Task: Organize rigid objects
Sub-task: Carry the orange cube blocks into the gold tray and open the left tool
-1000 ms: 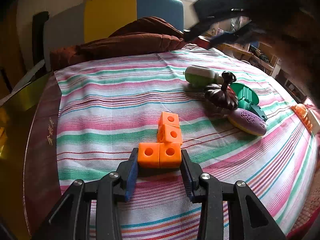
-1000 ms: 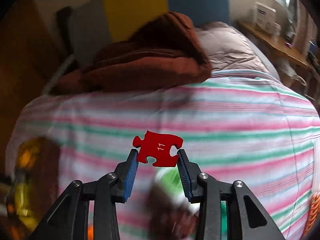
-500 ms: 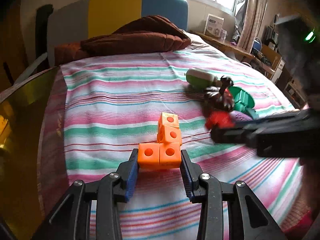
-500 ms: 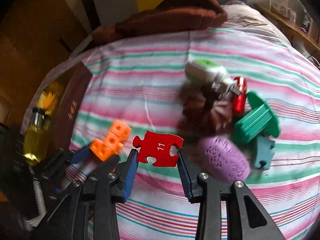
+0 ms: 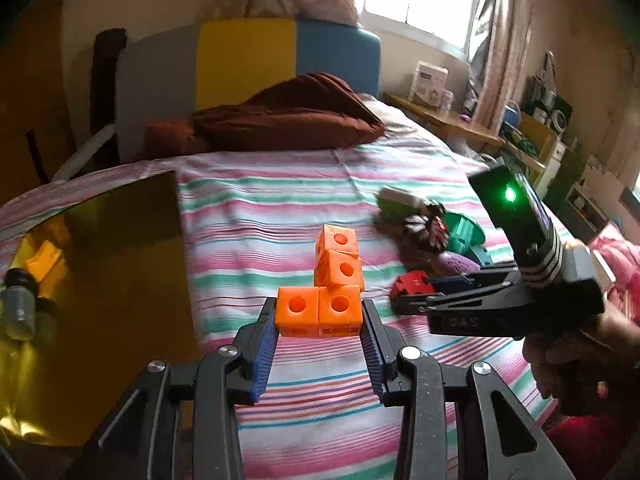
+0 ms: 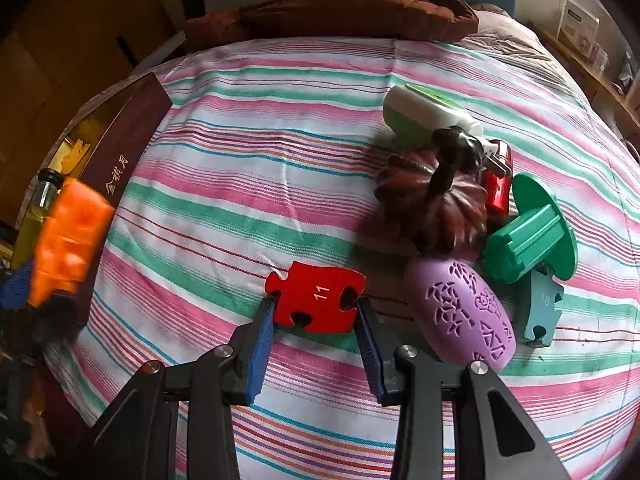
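My left gripper [image 5: 319, 318] is shut on an orange block of joined cubes [image 5: 332, 284], held above the striped bedcover. In the right wrist view that block [image 6: 68, 236] shows blurred at the left edge. My right gripper [image 6: 316, 312] is shut on a red puzzle piece marked 11 [image 6: 318, 296], low over the cover beside the toy pile. From the left wrist view the right gripper [image 5: 400, 300] reaches in from the right with the red piece [image 5: 412, 284] at its tip. The pile holds a purple oval [image 6: 464, 312], a dark pumpkin shape [image 6: 432, 200], a green spool [image 6: 532, 232], a teal puzzle piece [image 6: 540, 312] and a green-white bottle [image 6: 424, 116].
A gold-lined box [image 5: 100, 280] with a maroon lid [image 6: 124, 140] sits at the bed's left edge, holding a small vial [image 5: 20, 308] and a yellow piece [image 5: 44, 260]. A brown cushion [image 5: 280, 120] lies at the headboard. A small red item [image 6: 498, 180] lies behind the pumpkin.
The left gripper rose with the orange block, bringing the gold box into view. The right gripper swung down from facing the headboard to just beside the toy pile, still gripping the red piece.
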### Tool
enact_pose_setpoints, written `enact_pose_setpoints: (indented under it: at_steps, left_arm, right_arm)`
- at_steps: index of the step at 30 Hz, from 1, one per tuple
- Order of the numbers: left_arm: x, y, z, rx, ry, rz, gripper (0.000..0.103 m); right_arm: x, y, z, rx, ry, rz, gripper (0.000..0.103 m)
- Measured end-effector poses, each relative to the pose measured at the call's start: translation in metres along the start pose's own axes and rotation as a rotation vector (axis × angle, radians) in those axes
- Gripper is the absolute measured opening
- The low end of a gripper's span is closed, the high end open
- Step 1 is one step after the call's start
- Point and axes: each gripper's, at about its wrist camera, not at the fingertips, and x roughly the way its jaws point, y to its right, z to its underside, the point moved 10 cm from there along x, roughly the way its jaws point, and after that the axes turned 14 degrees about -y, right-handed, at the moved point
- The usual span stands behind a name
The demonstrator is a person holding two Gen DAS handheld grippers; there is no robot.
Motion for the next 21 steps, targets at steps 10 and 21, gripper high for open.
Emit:
enact_pose_setpoints:
  at_steps: [10, 21]
  left_arm:
    - [-0.047, -0.118, 0.024, -0.212, 0.008, -0.129, 0.040]
    - [-0.053, -0.261, 0.080, -0.450, -0.098, -0.317, 0.040]
  right_arm:
    - [0.002, -0.003, -0.003, -0.020, 0.006, 0.029, 0.040]
    - [0.002, -0.002, -0.004, -0.007, 0.003, 0.021, 0.040]
